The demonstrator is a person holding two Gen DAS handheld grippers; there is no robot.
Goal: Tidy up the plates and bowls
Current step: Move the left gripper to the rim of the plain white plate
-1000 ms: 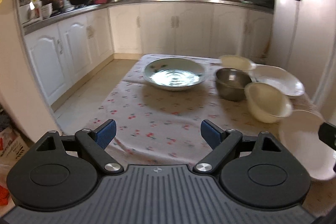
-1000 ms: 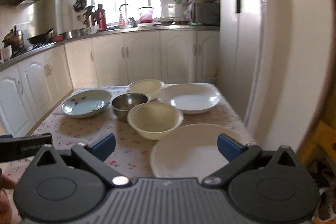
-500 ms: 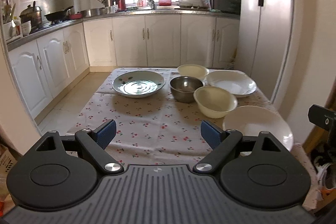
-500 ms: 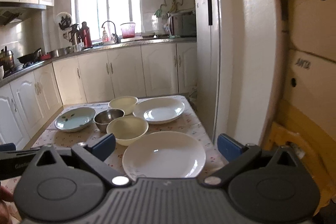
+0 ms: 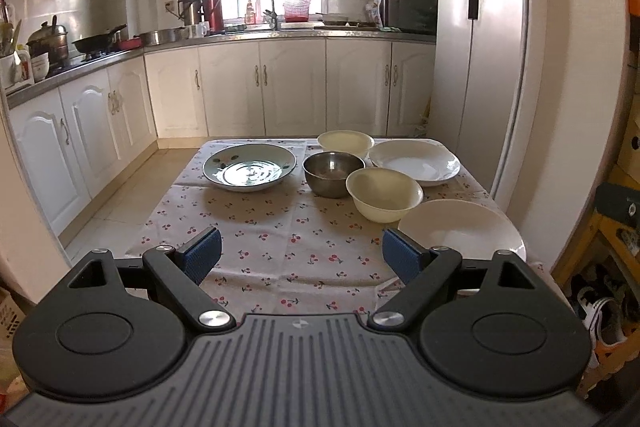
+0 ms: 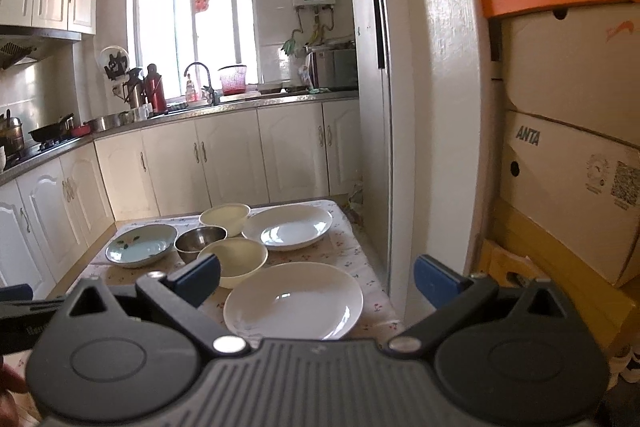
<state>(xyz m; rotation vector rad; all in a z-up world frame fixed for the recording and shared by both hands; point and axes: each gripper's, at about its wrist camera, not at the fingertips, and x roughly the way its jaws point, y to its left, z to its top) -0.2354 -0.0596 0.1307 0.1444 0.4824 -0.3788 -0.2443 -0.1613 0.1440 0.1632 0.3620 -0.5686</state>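
On a table with a cherry-print cloth (image 5: 280,227) lie a green patterned plate (image 5: 249,167), a steel bowl (image 5: 333,173), a near cream bowl (image 5: 383,193), a far cream bowl (image 5: 345,143), a far white plate (image 5: 414,161) and a near white plate (image 5: 460,231). My left gripper (image 5: 301,257) is open above the table's near edge, holding nothing. My right gripper (image 6: 318,277) is open, raised behind the near white plate (image 6: 294,301). The right wrist view also takes in the green plate (image 6: 141,245), the steel bowl (image 6: 200,241) and the near cream bowl (image 6: 236,259).
A tall fridge (image 5: 476,47) and a wall (image 6: 436,107) stand right of the table. Stacked cardboard boxes (image 6: 568,167) fill the far right. White cabinets (image 5: 280,87) and a cluttered counter (image 5: 240,35) run along the back and left. Tiled floor (image 5: 112,211) lies left of the table.
Both grippers have pulled back and risen from the table, so the dishes look smaller and farther. Both stay open. The dishes have not moved.
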